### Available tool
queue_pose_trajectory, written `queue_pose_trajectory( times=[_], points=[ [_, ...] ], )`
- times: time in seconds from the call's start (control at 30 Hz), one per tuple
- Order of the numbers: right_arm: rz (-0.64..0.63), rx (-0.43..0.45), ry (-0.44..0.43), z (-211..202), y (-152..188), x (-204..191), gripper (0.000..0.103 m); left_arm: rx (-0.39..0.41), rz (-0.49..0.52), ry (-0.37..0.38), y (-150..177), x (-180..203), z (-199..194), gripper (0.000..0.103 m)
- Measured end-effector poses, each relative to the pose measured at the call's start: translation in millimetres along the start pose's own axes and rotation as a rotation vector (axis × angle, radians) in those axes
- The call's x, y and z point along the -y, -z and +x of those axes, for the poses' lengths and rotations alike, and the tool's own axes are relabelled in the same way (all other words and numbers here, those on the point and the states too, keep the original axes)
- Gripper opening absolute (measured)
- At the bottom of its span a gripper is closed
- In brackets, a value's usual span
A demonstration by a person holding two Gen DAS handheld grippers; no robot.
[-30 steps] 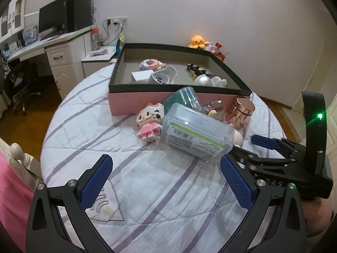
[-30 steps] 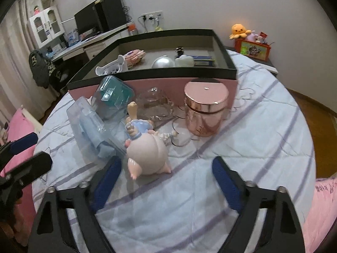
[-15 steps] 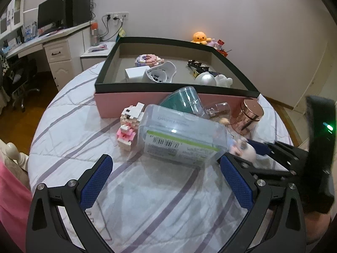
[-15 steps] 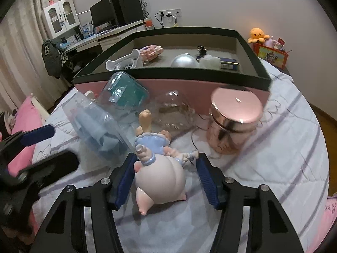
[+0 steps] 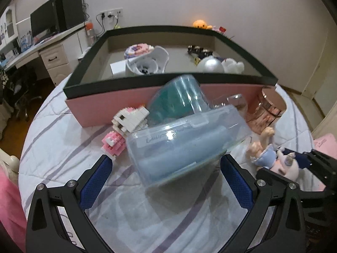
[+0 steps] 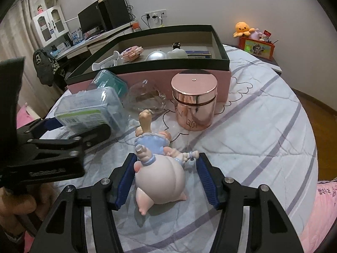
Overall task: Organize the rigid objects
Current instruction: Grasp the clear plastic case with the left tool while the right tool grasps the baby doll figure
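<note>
The left tongs [image 5: 166,177] are open wide, one blue pad on each side of a clear plastic box [image 5: 183,145]. The box is tilted, and the pads do not press on it. It is hard to tell if the right pad touches the box. Something pale blue sits inside the box, but it is too blurry to name.

The right tongs [image 6: 166,179] are partly closed around a pink doll [image 6: 160,177] that lies on its side on the surface [image 6: 263,137]. The left pad is right against the doll's round head. A small gap shows by the right pad, so it is not clear that the doll is gripped tight.

Behind the clear box, a teal cup [image 5: 179,101] leans on the pink side of the big storage box [image 5: 94,107]. The clear box hides the cup's lower part. A block-built toy [image 5: 126,126] peeks out to the left, half hidden too. A shiny pink-gold jar [image 6: 193,101] stands upright near the storage box. A glass thing [image 6: 145,99] beside the jar is see-through and hard to make out.
</note>
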State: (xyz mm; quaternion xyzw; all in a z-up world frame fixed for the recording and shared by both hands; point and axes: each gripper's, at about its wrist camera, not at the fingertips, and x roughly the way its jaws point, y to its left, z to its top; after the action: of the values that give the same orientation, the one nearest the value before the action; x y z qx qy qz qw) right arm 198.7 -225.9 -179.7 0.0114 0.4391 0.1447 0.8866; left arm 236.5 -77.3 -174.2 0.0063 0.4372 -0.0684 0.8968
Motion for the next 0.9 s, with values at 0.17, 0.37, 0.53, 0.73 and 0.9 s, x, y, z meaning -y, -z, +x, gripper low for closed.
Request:
queue_pose_trajectory(
  times=[0.17,0.37,0.53,0.73,0.9],
  points=[
    [0.014,0.003,-0.003,-4,1,3,0.058,-0.002,-0.019,0.022,0,2,-7,0.103],
    [0.022,0.006,0.0,-4,2,4,0.058,0.017,-0.058,0.163,0,-7,-12,0.102],
    [0.025,0.007,0.001,-4,3,4,0.057,0.017,-0.042,0.165,4,-3,-13,0.103],
    [0.025,0.007,0.002,-4,3,4,0.057,-0.013,-0.085,0.097,-2,5,-3,0.103],
    [0.026,0.008,0.001,-4,4,5,0.057,-0.033,-0.135,0.072,-4,12,0,0.103]
  ],
)
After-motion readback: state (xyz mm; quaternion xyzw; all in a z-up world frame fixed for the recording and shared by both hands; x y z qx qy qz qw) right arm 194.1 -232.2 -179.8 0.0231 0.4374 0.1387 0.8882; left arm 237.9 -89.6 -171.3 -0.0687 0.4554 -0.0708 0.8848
